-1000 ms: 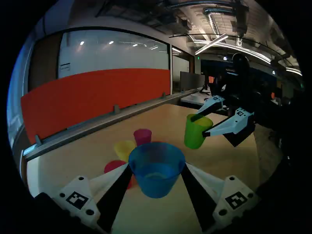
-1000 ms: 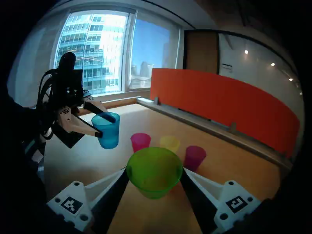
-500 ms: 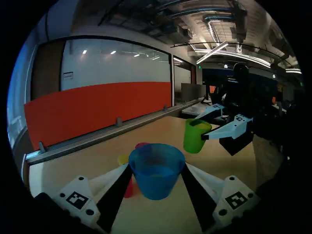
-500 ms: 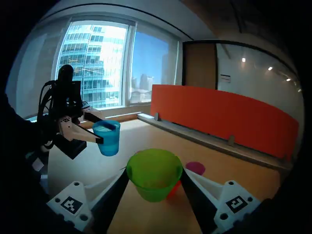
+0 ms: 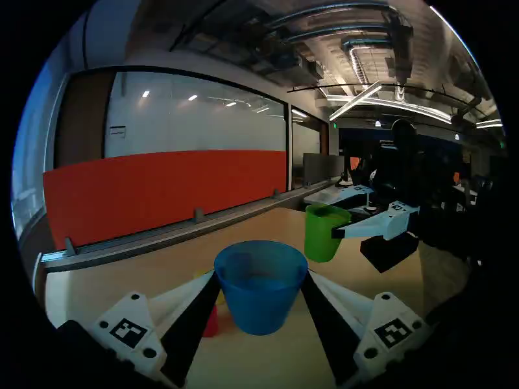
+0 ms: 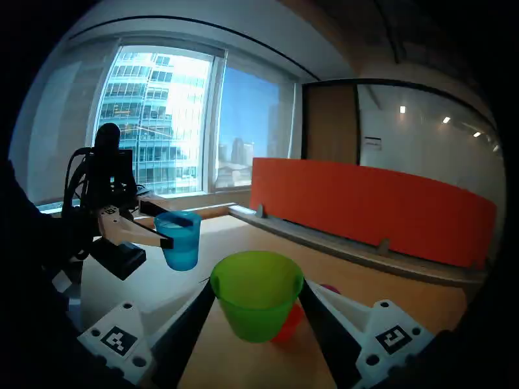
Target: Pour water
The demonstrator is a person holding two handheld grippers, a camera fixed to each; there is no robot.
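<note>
My left gripper [image 5: 259, 292] is shut on a blue cup [image 5: 261, 285] held upright above the wooden table [image 5: 130, 279]; water sits low inside it. Farther off to the right, the green cup [image 5: 322, 231] hangs in the other gripper's fingers [image 5: 373, 225]. In the right gripper view, my right gripper [image 6: 257, 301] is shut on the green cup [image 6: 257, 293], upright. The blue cup [image 6: 179, 239] shows to the left, pinched by the left gripper [image 6: 133, 230].
Small red [image 5: 211, 321] and yellow cups stand on the table behind the blue cup; a red cup [image 6: 289, 322] and a pink one [image 6: 329, 288] peek past the green cup. An orange partition [image 5: 162, 185] runs along the table's far edge. Windows [image 6: 168, 123] lie beyond.
Both grippers have risen and tilted up with their cups; the small cups on the table have dropped mostly out of sight behind the held cups.
</note>
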